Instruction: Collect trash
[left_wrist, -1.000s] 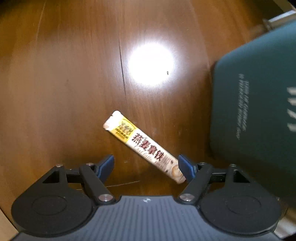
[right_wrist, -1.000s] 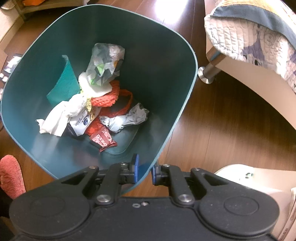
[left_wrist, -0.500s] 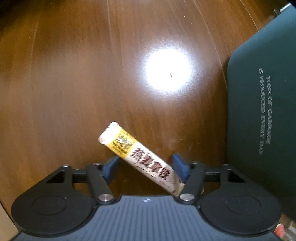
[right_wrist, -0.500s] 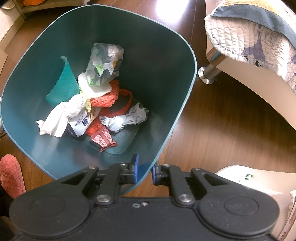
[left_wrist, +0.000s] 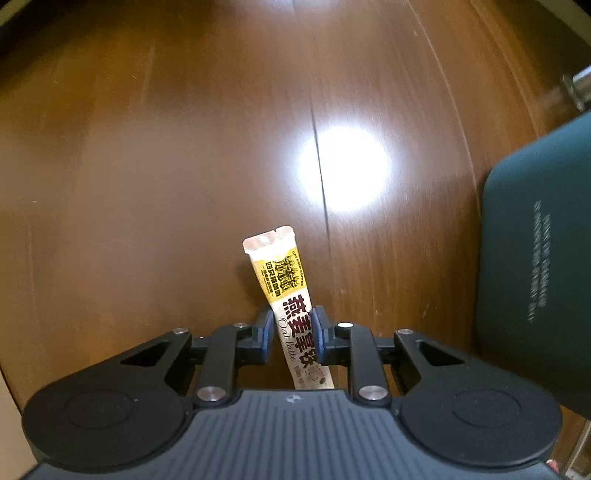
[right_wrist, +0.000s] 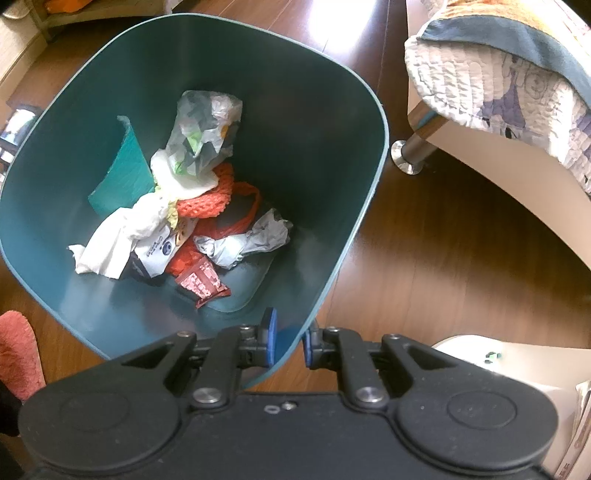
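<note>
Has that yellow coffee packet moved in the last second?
Yes. The coffee packet swung from slanted to nearly upright against the floor seam, between the left gripper, whose fingers just closed.

Both wrist views steeply downward, close, sharing the teal bin (right_wrist: 354, 236).

Sachet (left_wrist: 291, 314): yellow-and-white, dark red characters, black script. Bin (right_wrist: 325, 155): teal, pale lettering on its outer wall; inside, orange netting (right_wrist: 214, 195), white tissue (right_wrist: 122, 236), silvery crumpled wrapper (right_wrist: 243, 243), red patterned packet (right_wrist: 203, 280). Floor (left_wrist: 147, 166): glossy brown wood; quilt (right_wrist: 509, 74), upper right: white, purple print, teal border.
</note>
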